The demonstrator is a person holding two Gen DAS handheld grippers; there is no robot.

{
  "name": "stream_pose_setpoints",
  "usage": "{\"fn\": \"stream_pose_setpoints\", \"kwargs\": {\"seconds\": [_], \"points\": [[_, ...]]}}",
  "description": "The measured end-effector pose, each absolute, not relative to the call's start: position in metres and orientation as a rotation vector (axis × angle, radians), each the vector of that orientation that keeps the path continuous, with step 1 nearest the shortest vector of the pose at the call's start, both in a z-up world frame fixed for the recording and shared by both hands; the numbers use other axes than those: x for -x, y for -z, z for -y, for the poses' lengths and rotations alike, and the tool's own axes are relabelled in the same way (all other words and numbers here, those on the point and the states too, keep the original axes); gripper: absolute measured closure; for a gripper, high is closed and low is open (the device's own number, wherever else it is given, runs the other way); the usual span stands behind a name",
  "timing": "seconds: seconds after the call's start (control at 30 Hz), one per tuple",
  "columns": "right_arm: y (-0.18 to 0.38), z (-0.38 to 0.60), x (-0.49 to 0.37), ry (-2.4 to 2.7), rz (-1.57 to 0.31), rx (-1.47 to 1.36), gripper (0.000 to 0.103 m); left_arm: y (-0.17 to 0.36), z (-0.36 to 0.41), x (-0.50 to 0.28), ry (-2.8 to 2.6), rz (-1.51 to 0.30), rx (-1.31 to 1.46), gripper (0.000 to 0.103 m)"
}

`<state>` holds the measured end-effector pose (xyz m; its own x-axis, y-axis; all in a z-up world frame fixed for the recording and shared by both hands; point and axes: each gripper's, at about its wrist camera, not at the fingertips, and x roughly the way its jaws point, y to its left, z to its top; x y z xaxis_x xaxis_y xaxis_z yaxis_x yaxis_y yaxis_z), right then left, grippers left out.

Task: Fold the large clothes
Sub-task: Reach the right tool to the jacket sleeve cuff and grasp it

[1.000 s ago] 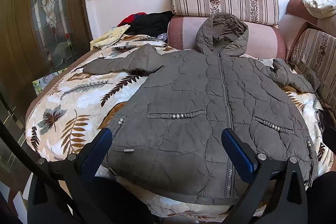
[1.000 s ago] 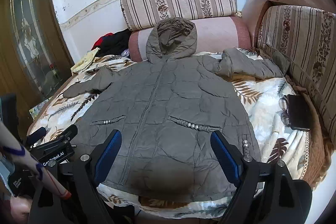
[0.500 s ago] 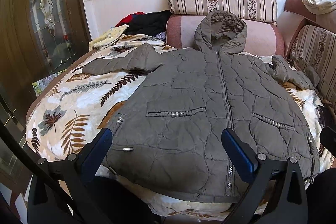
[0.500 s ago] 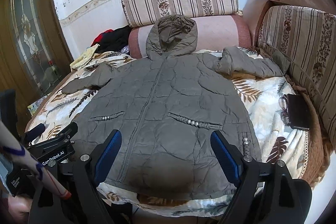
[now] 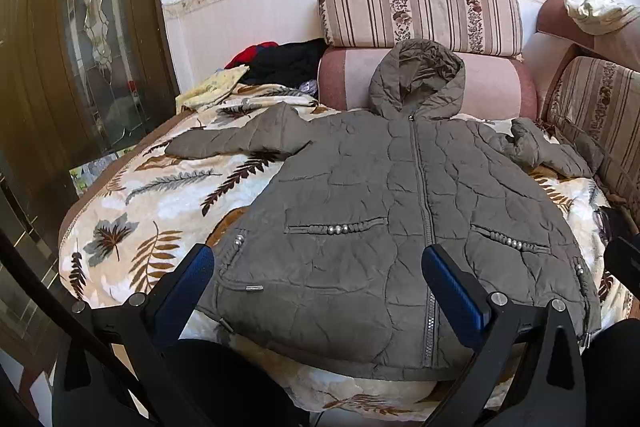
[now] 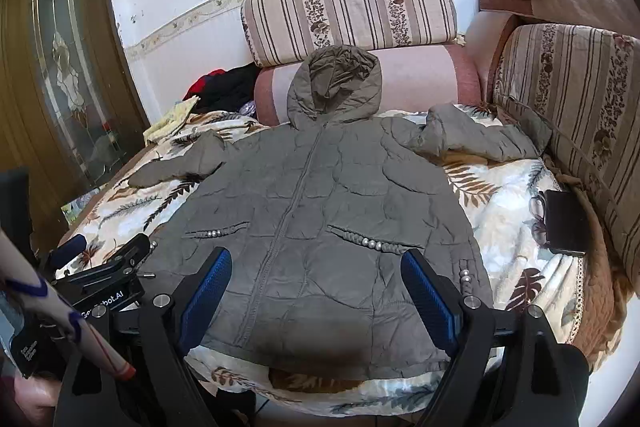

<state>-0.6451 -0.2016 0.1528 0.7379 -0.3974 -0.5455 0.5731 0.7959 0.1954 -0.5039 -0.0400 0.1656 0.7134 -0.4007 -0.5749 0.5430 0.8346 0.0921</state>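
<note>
Tongs (image 6: 316,291) agape, jacket (image 6: 320,219), phone (image 6: 566,223) beside

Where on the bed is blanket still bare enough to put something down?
Bare leaf-print blanket lies below the jacket's left sleeve, out to the bed edge. A smaller patch sits between the right sleeve and the black case. The far corner by the clothes pile is crowded.
</note>
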Motion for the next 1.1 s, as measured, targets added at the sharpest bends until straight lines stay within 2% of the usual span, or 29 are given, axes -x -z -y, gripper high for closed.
{"fn": "stream_pose_setpoints", "kwargs": {"seconds": [0.37,0.63,0.83,0.93,1.0,1.1], "points": [[-0.153,0.232,0.647,0.575,-0.503,-0.423,0.013,-0.170,0.065,0.484,0.580,-0.573,-0.266,0.000],[-0.148,0.302,0.640,0.705,-0.535,-0.496,0.013,-0.174,0.147,0.420,0.648,-0.554,-0.289,0.000],[-0.150,0.380,0.652,0.795,-0.516,-0.601,0.014,-0.130,0.215,0.376,0.723,-0.564,-0.240,0.000],[-0.154,0.427,0.659,0.858,-0.520,-0.641,0.018,-0.099,0.238,0.367,0.746,-0.624,-0.332,0.000],[-0.156,0.458,0.664,0.908,-0.519,-0.666,0.020,-0.095,0.248,0.359,0.811,-0.680,-0.328,0.000],[-0.153,0.506,0.670,0.943,-0.505,-0.734,0.023,-0.092,0.255,0.351,0.802,-0.667,-0.340,0.000]]}}
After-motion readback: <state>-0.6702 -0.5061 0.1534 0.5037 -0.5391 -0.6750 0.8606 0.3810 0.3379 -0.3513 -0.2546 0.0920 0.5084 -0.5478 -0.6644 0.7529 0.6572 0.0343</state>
